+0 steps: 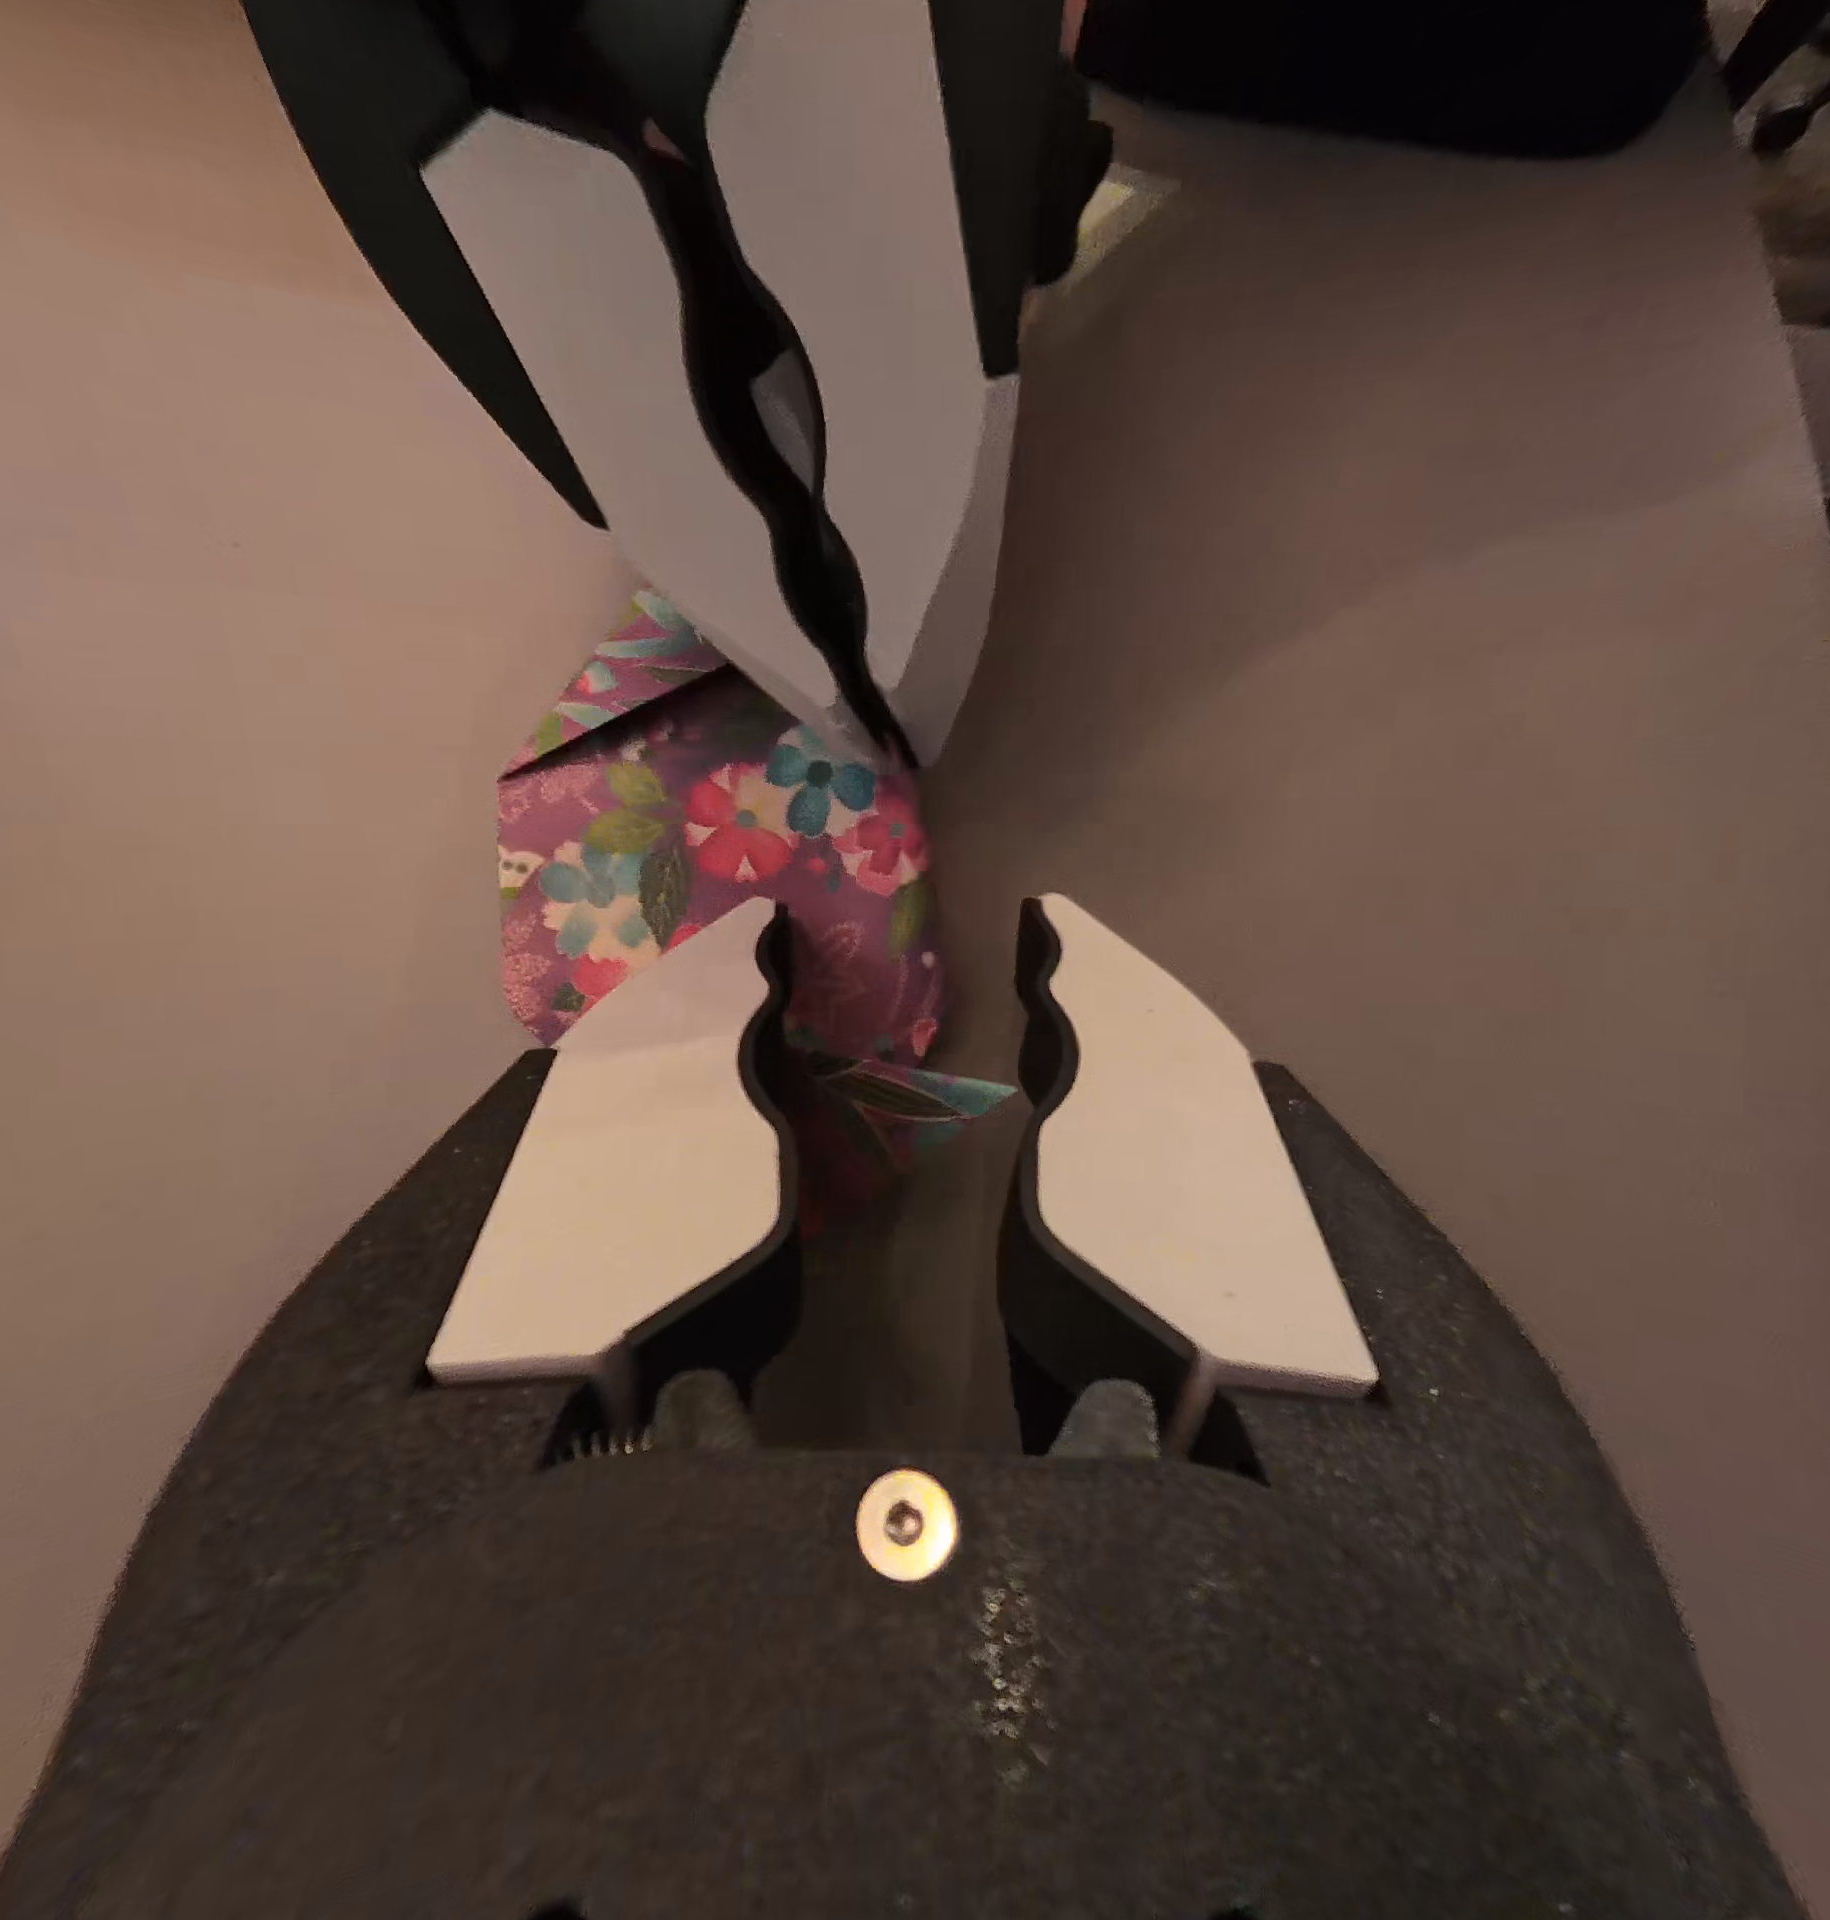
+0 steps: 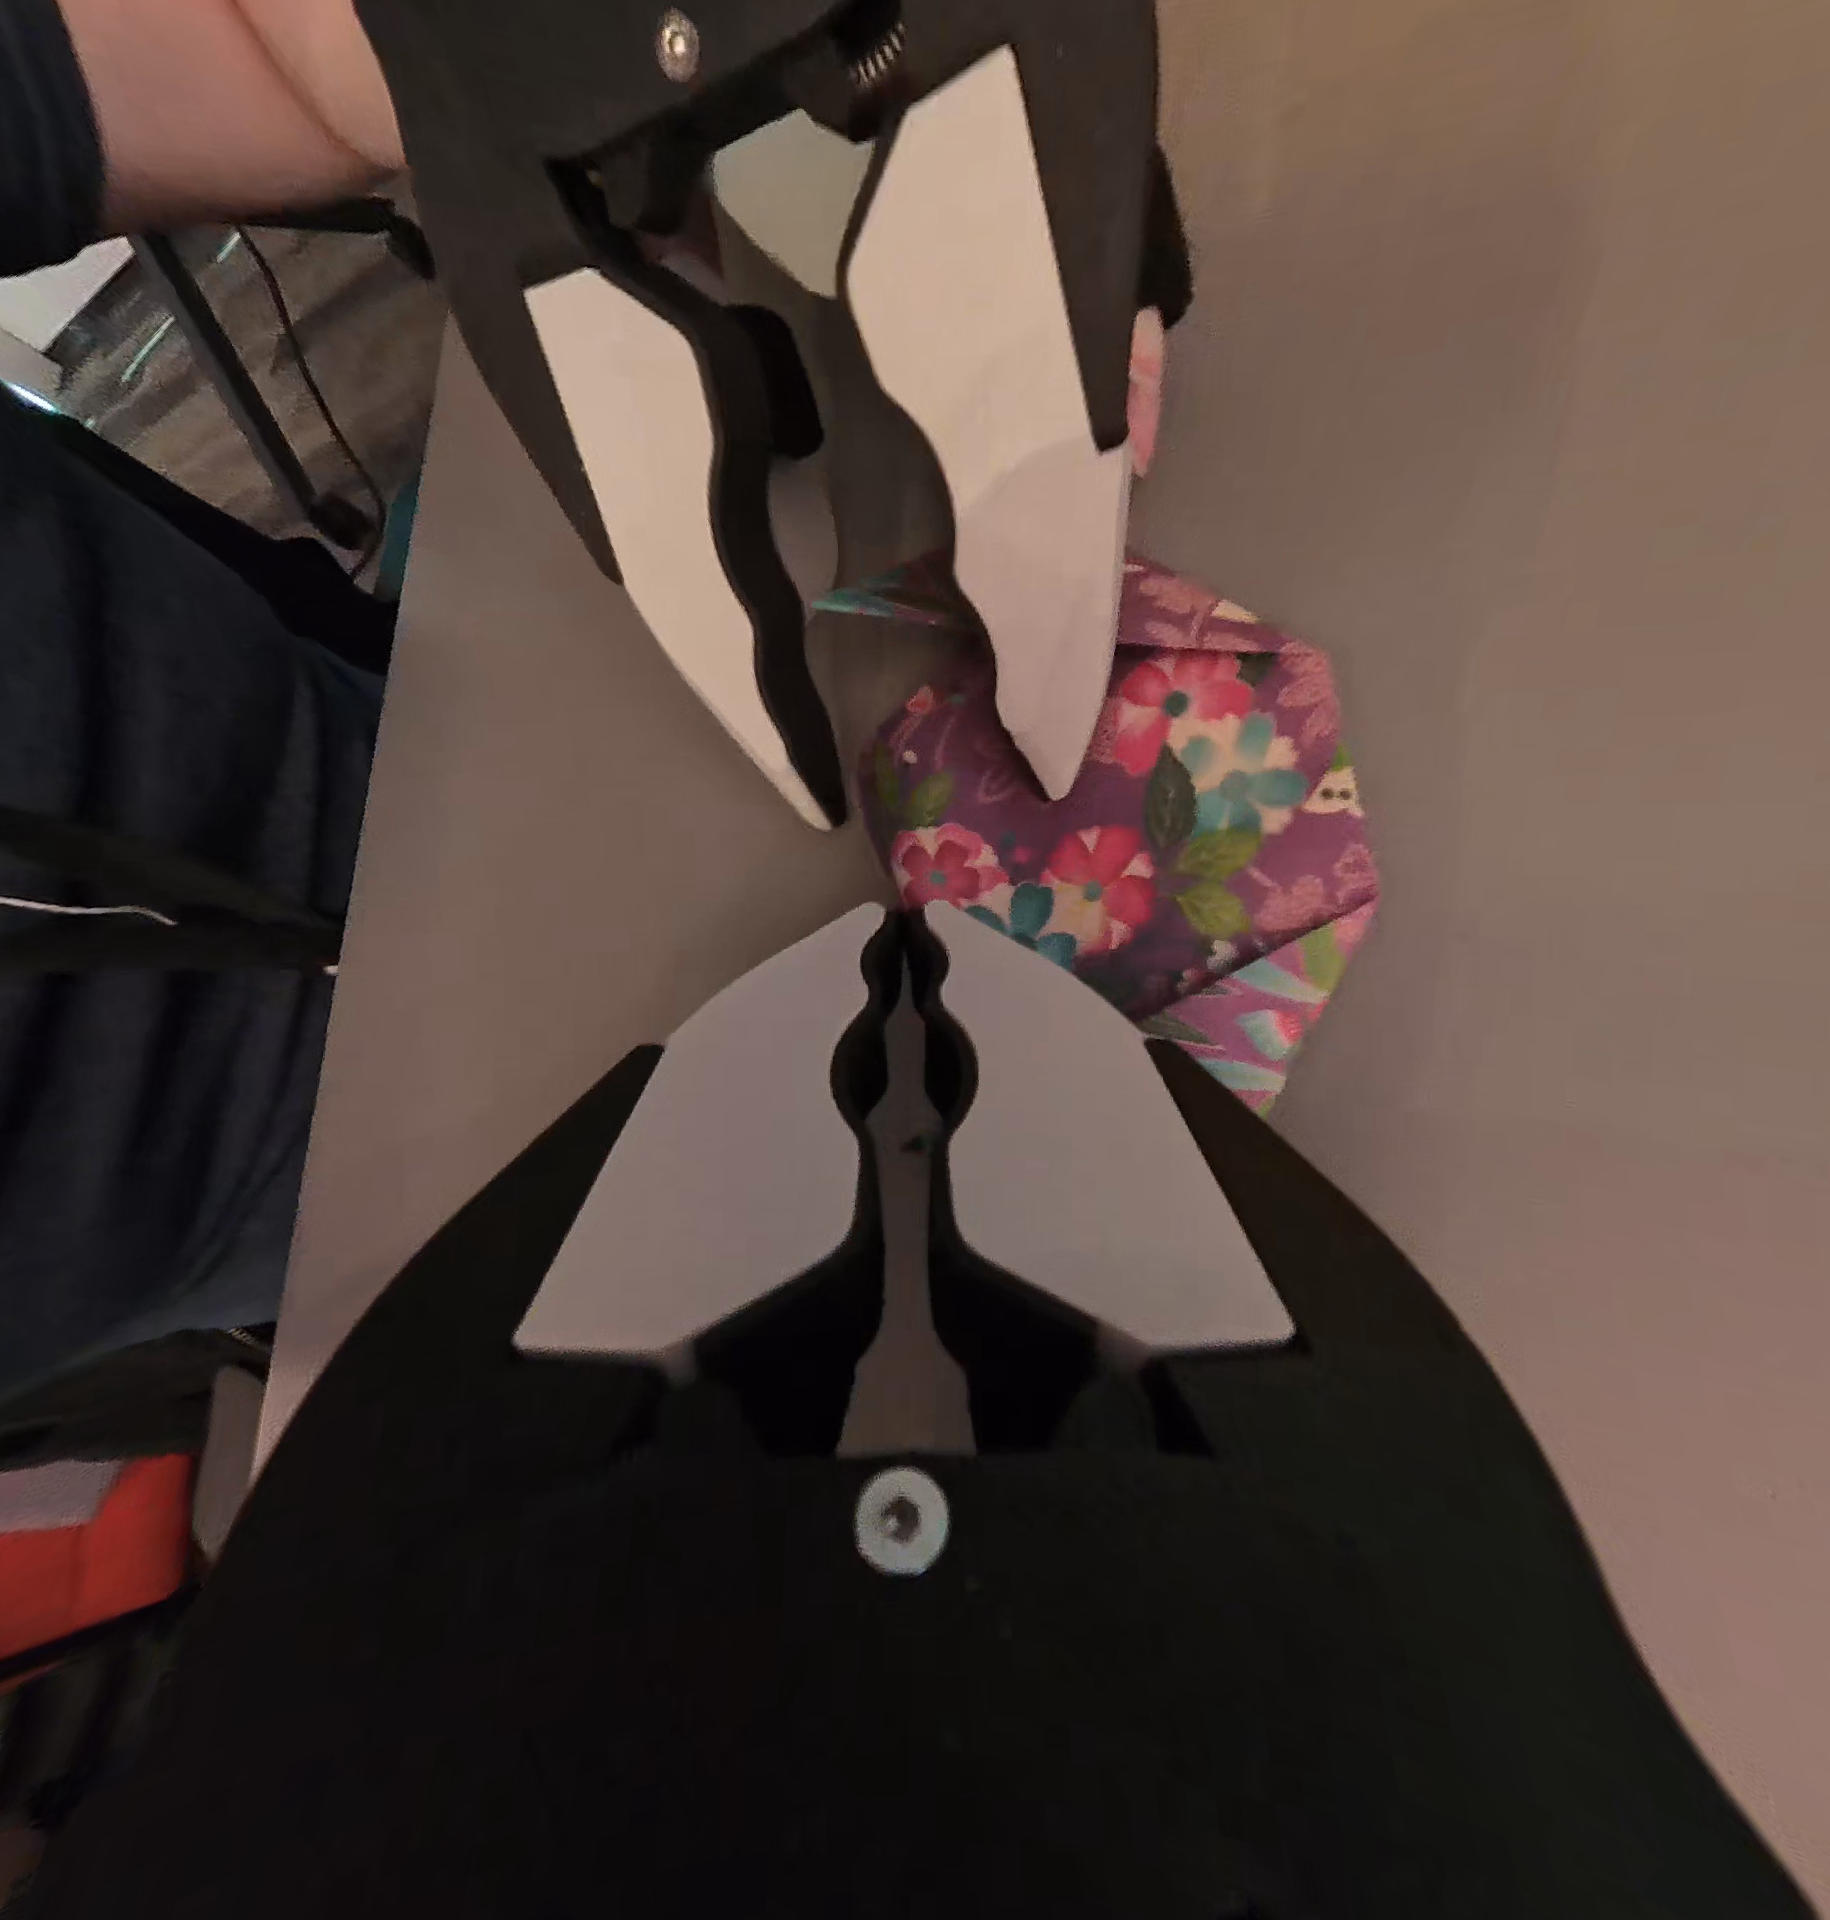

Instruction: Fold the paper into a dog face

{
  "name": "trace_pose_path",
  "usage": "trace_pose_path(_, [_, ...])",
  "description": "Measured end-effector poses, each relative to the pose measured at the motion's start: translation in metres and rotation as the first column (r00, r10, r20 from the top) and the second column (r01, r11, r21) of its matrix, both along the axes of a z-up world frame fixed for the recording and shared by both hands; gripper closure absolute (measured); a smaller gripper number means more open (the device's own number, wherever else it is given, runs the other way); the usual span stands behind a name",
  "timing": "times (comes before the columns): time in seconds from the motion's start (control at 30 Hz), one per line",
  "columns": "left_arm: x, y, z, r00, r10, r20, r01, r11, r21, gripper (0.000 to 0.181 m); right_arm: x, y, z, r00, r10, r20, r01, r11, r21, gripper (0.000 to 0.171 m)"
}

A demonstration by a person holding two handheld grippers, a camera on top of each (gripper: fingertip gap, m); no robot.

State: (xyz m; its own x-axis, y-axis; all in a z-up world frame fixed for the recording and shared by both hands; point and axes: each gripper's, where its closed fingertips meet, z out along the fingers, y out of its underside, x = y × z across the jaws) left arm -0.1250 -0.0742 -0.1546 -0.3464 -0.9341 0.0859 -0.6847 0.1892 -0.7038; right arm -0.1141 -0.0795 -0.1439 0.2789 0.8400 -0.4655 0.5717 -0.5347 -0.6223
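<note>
The folded paper [image 1: 703, 831], purple with a flower print, lies on the grey table [image 1: 1410, 831]. My left gripper [image 1: 903, 912] is open and low over the paper's near right edge. Its left finger is above the paper, its right finger above bare table, and a folded flap [image 1: 890, 1107] lies between them. My right gripper [image 1: 885, 732] comes in from the far side, shut, with its tips at the paper's far right corner. In the right wrist view my right gripper [image 2: 903, 914] touches the corner of the paper [image 2: 1181, 831]. I cannot tell if it pinches the paper. The left gripper [image 2: 937, 805] there rests one finger on the paper.
The table's edge [image 2: 350, 935] runs along the left of the right wrist view, with a person's dark clothing [image 2: 142, 727] and arm [image 2: 246, 114] beyond it. A red object [image 2: 59, 1548] sits below the edge. Dark things [image 1: 1410, 73] stand at the table's far side. The grippers are tip to tip, or close to it.
</note>
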Motion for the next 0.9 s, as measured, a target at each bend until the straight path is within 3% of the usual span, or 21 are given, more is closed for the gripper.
trace_pose_path(0.3, [0.003, 0.006, -0.002, 0.999, 0.013, 0.031, -0.015, 0.997, 0.071, 0.152, 0.0, 0.001, -0.002, 0.999, -0.049, -0.014, 0.047, 0.991, -0.126, 0.168])
trace_pose_path(0.73, [0.005, 0.01, -0.001, 0.999, 0.041, 0.02, -0.042, 0.997, 0.067, 0.161, -0.001, 0.011, 0.009, 0.999, -0.038, 0.032, 0.037, 0.999, 0.035, 0.159])
trace_pose_path(0.9, [0.005, 0.009, -0.001, 0.999, 0.039, 0.021, -0.04, 0.997, 0.067, 0.16, 0.003, 0.001, 0.0, 0.993, 0.07, 0.096, -0.082, 0.988, 0.128, 0.154])
